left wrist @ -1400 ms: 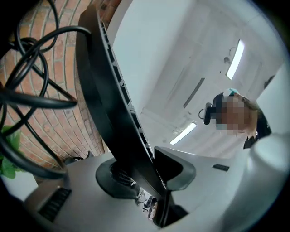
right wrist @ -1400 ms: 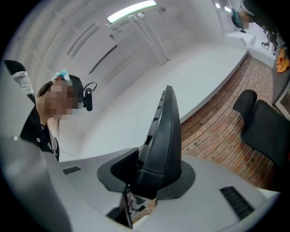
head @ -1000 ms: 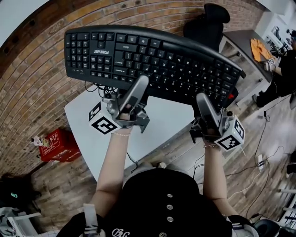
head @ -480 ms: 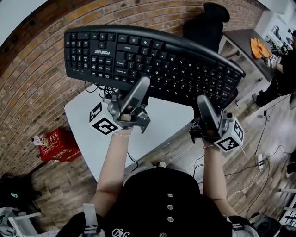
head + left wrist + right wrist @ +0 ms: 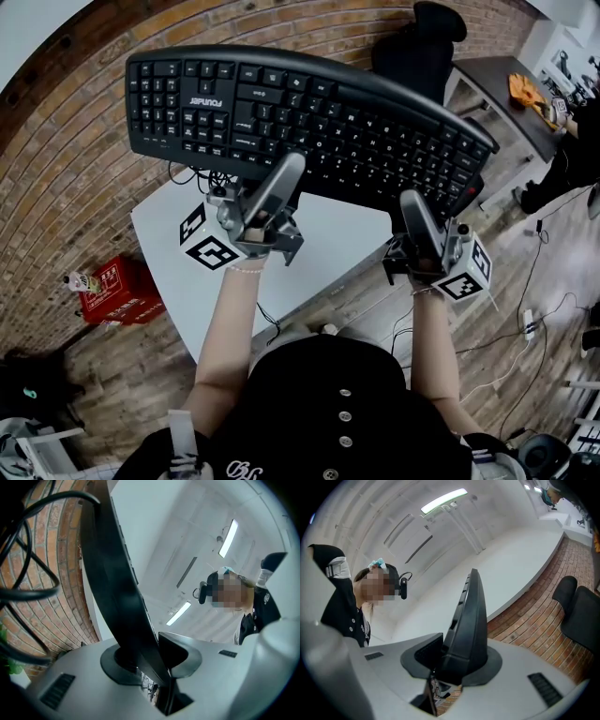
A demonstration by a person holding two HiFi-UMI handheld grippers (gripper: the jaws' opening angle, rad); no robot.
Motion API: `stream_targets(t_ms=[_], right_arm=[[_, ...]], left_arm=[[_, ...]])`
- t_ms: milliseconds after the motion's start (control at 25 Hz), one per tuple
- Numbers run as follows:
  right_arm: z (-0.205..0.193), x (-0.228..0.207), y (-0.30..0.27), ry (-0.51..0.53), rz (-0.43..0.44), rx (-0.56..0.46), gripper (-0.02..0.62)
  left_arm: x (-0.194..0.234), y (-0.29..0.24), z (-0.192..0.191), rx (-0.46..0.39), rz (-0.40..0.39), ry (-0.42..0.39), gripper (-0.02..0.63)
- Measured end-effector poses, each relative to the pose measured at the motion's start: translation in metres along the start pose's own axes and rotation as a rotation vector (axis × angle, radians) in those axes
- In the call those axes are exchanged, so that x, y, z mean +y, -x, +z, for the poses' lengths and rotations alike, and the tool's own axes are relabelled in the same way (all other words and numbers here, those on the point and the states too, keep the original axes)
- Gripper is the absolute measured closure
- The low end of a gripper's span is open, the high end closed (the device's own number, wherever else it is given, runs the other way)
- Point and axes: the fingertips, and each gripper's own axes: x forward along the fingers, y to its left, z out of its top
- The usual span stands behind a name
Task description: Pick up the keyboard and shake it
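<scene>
Down below, a white bench, set on a floor of wood planks, with brick past the bench's far side. High up in both claw views, a white ceiling with long strip lights. On the floor beside the bench's left edge, a red crate. Past the far right corner, a black chair on the bricks. Further right, a second table with something orange on top. Thin cables loose on the floor off to the right. Up in the air over the bench's far side, lifted clear of it, a black keyboard, keys facing the head camera. Off its back, a black cord hanging in loops near the bench's far left corner. Clenched on the keyboard's near edge, left of the middle, the left claw, pinching the thin black rim from both sides. Clenched the same way near the right end of that edge, the right claw. Both tipped upward. Between head camera and bench, two bare forearms and a black top with buttons, hiding the bench's near corner.
</scene>
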Motion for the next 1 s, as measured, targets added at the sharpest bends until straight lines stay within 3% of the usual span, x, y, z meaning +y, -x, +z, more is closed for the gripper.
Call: stream_targets(t_ms=[560, 1000], right_arm=[[-0.009, -0.018, 0.002, -0.145, 0.103, -0.09, 0.465], [-0.013, -0.034, 0.003, -0.239, 0.209, -0.11, 0.465]], left_arm=[[-0.01, -0.008, 0.002, 0.112, 0.09, -0.163, 0.482], [-0.019, -0.012, -0.002, 0.141, 0.184, -0.267, 0.483]])
